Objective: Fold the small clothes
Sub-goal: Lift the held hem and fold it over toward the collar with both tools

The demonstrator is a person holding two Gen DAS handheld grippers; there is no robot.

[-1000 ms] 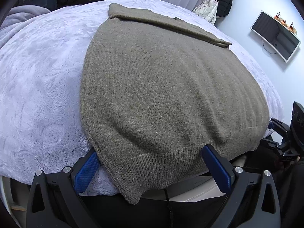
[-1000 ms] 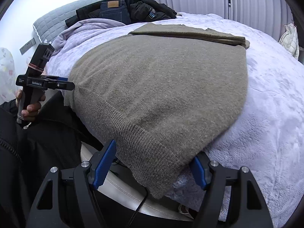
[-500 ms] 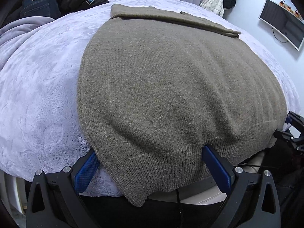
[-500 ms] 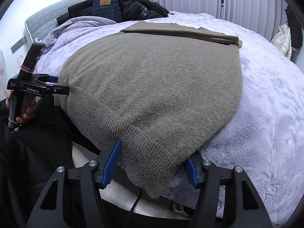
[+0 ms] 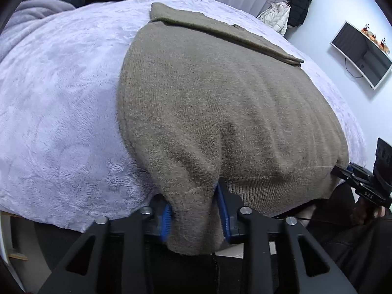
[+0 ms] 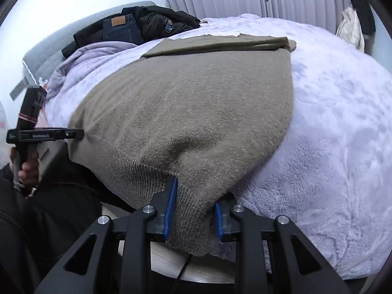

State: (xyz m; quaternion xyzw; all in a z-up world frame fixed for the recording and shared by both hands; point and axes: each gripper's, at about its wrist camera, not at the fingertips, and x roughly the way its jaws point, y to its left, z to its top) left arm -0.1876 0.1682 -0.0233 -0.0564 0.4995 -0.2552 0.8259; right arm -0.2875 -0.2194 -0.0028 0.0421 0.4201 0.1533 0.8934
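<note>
A grey-brown knitted sweater (image 5: 220,112) lies flat on a pale lilac fleece blanket (image 5: 61,103). At six o'clock the left gripper (image 5: 194,210), whose jaws have just been closing, pinches the sweater's ribbed hem corner between blue pads. At four o'clock the right gripper (image 5: 343,171) meets the hem's other corner.

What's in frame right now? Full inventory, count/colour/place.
sweater: 1, olive-brown knit, flat on the bed, far edge folded over, near hem corners pinched
blanket: 1, pale lilac fleece, covers the bed
dark clothes pile: 1, black and navy, at the headboard
hanging coats: 2, cream and black, far wall
monitor: 1, white-framed, wall-mounted
left gripper: 1, black with blue pads, jaws just closed on the hem corner
right gripper: 1, same, likewise
</note>
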